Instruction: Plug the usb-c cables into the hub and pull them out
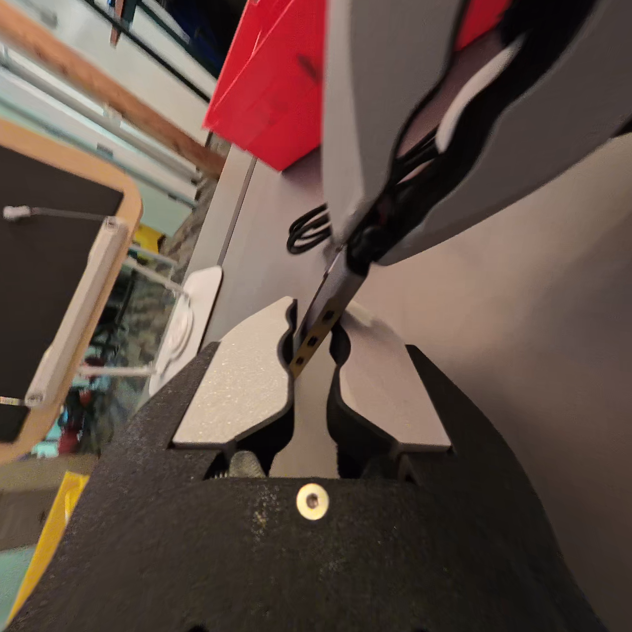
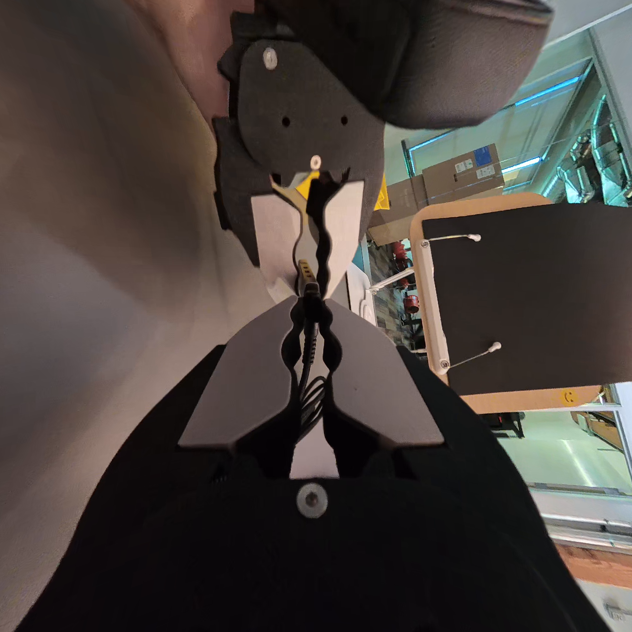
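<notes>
While the left gripper (image 1: pixel 313 337) clamps a slim grey hub (image 1: pixel 316 333) between its fingers, the right gripper (image 2: pixel 309 304) closes on the black plug of a usb-c cable (image 2: pixel 309 345) at the hub's far end. Both tools meet tip to tip above a grey table (image 1: pixel 478 342). Whether the plug is fully seated cannot be told. Coiled black cable (image 1: pixel 306 231) lies on the table behind, near a red bag (image 1: pixel 270 99).
</notes>
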### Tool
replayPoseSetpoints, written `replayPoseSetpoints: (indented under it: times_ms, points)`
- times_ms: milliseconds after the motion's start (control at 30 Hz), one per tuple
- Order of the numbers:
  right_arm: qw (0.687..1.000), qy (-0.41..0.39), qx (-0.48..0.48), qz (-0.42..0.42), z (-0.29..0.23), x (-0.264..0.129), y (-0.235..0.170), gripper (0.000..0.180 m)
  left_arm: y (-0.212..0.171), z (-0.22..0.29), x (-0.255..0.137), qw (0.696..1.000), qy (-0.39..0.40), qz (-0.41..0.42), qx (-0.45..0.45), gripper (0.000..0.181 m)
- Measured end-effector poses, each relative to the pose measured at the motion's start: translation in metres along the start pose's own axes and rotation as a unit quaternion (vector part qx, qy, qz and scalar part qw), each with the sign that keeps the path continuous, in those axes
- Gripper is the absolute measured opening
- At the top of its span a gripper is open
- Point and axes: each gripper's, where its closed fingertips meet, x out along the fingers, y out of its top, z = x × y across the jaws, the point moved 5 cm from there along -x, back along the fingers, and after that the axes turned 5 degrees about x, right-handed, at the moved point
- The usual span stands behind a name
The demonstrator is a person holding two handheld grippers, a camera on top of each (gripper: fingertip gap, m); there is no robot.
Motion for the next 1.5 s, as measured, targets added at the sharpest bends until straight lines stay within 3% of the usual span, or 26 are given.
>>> replayPoseSetpoints:
  times_ms: [100, 233, 367, 533, 800, 967, 1067, 1200, 1500]
  points:
    - [0.999, -0.036, 0.015, -0.019, 0.010, -0.001, -0.010, 0.009, -0.005, -0.014, -0.010, 0.996, 0.008, -0.022, -0.086, 0.027]
    - [0.993, -0.109, 0.029, -0.046, 0.027, -0.004, -0.023, 0.009, 0.000, -0.026, -0.020, 0.962, -0.046, 0.005, -0.268, 0.023]
    - [0.986, -0.151, -0.001, -0.066, 0.029, -0.001, -0.025, 0.009, 0.007, -0.030, -0.018, 0.886, -0.128, 0.053, -0.443, 0.022]
    - [0.983, -0.165, -0.049, -0.066, 0.021, 0.005, -0.018, 0.009, 0.005, -0.048, -0.019, 0.789, -0.146, 0.129, -0.582, 0.041]
    - [0.964, -0.240, -0.102, -0.059, 0.025, 0.002, -0.014, 0.009, 0.016, -0.058, -0.004, 0.705, -0.170, 0.169, -0.668, 0.055]
    - [0.952, -0.272, -0.117, -0.075, 0.031, 0.001, -0.020, 0.009, 0.025, -0.055, 0.018, 0.661, -0.222, 0.129, -0.705, 0.055]
    - [0.951, -0.273, -0.114, -0.094, 0.032, 0.004, -0.029, 0.009, 0.028, -0.058, 0.031, 0.628, -0.251, 0.127, -0.725, 0.046]
    - [0.951, -0.263, -0.119, -0.113, 0.031, 0.009, -0.039, 0.009, 0.033, -0.060, 0.046, 0.590, -0.295, 0.144, -0.738, 0.018]
    - [0.953, -0.240, -0.114, -0.143, 0.024, 0.019, -0.053, 0.012, 0.026, -0.056, 0.064, 0.538, -0.307, 0.200, -0.759, 0.010]
